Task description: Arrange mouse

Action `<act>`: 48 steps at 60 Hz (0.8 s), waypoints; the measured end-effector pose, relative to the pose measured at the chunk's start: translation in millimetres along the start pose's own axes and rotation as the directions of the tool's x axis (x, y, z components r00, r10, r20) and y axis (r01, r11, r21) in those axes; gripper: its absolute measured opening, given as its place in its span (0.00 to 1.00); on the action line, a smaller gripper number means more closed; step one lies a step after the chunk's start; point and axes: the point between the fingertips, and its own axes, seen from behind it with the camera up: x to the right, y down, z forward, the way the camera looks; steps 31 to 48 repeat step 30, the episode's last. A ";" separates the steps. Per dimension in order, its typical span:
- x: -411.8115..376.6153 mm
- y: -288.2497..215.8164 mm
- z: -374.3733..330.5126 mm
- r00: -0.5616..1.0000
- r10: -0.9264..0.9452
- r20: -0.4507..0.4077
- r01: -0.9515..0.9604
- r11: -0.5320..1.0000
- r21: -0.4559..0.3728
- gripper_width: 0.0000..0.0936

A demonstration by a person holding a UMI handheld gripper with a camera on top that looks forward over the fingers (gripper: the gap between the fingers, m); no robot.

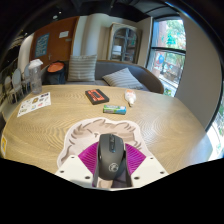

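Observation:
A black computer mouse (110, 158) with a scroll wheel and a faint logo sits between my gripper's (111, 152) two fingers. The magenta pads (90, 156) press against both of its sides, so the gripper is shut on it. Under and ahead of the mouse lies a light mouse mat (108, 130) with a pale printed picture, flat on the round wooden table (60, 125). I cannot tell whether the mouse rests on the mat or hangs just above it.
Beyond the mat on the table lie a dark flat box (96, 96), a small teal card (115, 107), a white object (130, 98) and a printed sheet (35, 103). A grey sofa (120, 76) with cushions stands behind the table.

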 end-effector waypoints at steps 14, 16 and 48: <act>-4.4 10.3 -7.2 0.997 -0.006 0.076 0.009 1.000 -0.029 0.84; -9.0 9.0 -14.7 0.993 0.007 0.114 -0.005 1.000 -0.017 0.94; 24.3 27.4 -99.5 0.970 0.088 0.229 -0.112 0.989 0.095 0.91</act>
